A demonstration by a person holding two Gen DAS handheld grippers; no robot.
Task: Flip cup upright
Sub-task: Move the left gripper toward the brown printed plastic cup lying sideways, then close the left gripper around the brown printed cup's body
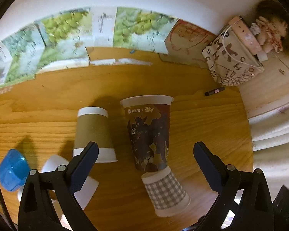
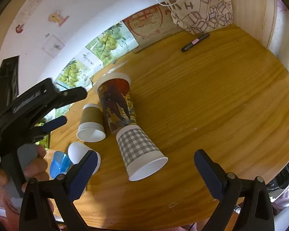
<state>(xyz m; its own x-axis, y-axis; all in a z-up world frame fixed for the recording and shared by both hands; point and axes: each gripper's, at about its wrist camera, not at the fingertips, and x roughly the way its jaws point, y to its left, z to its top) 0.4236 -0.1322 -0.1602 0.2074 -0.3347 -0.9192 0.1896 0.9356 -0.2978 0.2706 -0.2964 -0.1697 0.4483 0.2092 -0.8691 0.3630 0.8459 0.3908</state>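
Several paper cups lie on their sides on the round wooden table (image 1: 202, 119). A tall dark printed cup (image 1: 149, 132) lies in the middle, its mouth toward the wall. A grey checked cup (image 1: 165, 190) lies at its base; in the right wrist view the checked cup (image 2: 138, 148) opens toward the camera. A brown sleeved cup (image 1: 94, 132) lies to the left. A plain white cup (image 1: 71, 175) and a blue plastic cup (image 1: 12, 170) lie further left. My left gripper (image 1: 145, 157) is open above the dark cup. My right gripper (image 2: 144, 165) is open around the checked cup's mouth.
A black marker (image 1: 214, 91) lies near a printed canvas bag (image 1: 231, 61) at the back right. Grape-picture boxes (image 1: 67, 38) line the wall. The left gripper's body and the hand holding it (image 2: 28, 115) fill the left of the right wrist view.
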